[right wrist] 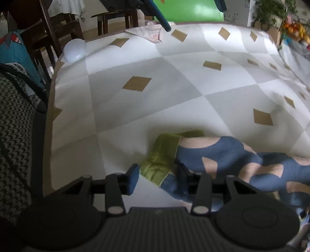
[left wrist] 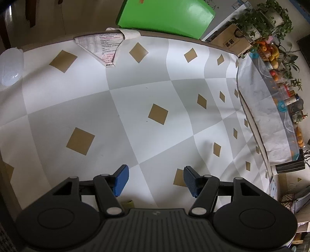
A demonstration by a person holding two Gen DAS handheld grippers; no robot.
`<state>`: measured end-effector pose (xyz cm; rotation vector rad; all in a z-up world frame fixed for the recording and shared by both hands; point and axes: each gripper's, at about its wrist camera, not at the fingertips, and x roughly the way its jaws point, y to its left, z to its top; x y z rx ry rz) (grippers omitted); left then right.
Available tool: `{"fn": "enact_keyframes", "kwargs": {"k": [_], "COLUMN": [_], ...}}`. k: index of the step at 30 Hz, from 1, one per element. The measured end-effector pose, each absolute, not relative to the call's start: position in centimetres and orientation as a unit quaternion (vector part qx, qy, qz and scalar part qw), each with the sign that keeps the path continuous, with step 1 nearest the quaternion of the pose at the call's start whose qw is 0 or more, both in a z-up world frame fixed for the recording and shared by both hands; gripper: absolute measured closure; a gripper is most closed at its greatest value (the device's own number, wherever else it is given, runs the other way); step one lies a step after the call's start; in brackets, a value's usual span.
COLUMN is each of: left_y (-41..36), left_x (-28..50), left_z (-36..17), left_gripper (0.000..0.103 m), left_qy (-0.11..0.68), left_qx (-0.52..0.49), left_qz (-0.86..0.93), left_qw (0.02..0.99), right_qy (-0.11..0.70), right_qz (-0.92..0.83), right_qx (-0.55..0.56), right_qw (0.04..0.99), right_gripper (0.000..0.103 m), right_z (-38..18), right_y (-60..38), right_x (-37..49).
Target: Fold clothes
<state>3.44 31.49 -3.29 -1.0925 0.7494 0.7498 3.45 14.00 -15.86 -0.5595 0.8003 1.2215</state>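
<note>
over the checked tablecloth (left wrist: 135, 97), in the left wrist view, the left gripper (left wrist: 155, 181) hangs with its blue fingers (left wrist: 122, 179) well apart and nothing between them, only bare cloth below. no garment shows in this view; a folded printed leaflet (left wrist: 100, 48) lies at the far edge, a pale round lamp (left wrist: 10, 67) sits at the far left corner, and a green board (left wrist: 166, 17) stands behind the table. a long side table with fruit and plants (left wrist: 275, 56) runs along the right. this hand looks parked clear of the work, probably waiting for the other to bring cloth within reach. from the right wrist view, the garment (right wrist: 222, 155) lies crumpled at the near edge of the table, dark blue with tan patches and a yellow-green band (right wrist: 164, 153) that looks like a hem or waistband. the right gripper (right wrist: 158, 179) is low over that end, pointing steeply down; the band lies in the gap between its fingers (right wrist: 133, 179), which stand partly apart and do not visibly press on the fabric, though blur makes the right one hard to read. taking hold at the band makes sense, since a firm edge lets the piece be pulled out flat before any fold. the lamp (right wrist: 74, 49) and wooden chairs (right wrist: 56, 31) sit at the far left.
</note>
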Motion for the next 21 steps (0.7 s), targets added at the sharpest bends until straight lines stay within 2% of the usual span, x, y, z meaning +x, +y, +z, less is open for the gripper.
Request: {"fn": "enact_keyframes", "kwargs": {"k": [1,2,6,12,17,20,21], "left_y": [31.5,31.5,31.6,31.8,31.1,30.4,30.1], "left_x": [3.4,3.4,3.2,3.0,3.4,4.1,4.3], "left_z": [-3.3,-3.2,-3.2,-3.2,-3.4,-3.5,-3.5], "left_gripper": [0.042,0.042,0.042,0.042,0.042,0.042,0.042], "left_qy": [0.339,0.338,0.335,0.334,0.341,0.350,0.353], "left_qx": [-0.496,-0.496,-0.500,-0.499,-0.501,-0.496,-0.491], "left_qz": [0.339,0.339,0.337,0.344,0.333,0.321,0.319], "left_qw": [0.724,0.724,0.723,0.722,0.722,0.727,0.729], "right_qy": [0.370,0.382,0.398,0.361,0.404,0.431,0.438], "right_qz": [0.545,0.538,0.519,0.467,0.335,0.291,0.284], "right_qx": [-0.237,-0.220,-0.147,-0.079,-0.050,-0.076,-0.070], "right_qw": [0.714,0.718,0.742,0.803,0.850,0.851,0.850], "right_gripper": [0.085,0.088,0.092,0.092,0.091,0.086,0.079], "right_z": [-15.8,-15.7,-14.2,-7.6,-5.6,-6.5,-6.6], "right_y": [13.9,13.8,12.2,5.6,-3.1,-6.7,-7.5], "right_x": [3.9,4.4,6.3,8.4,12.1,12.7,12.8]}}
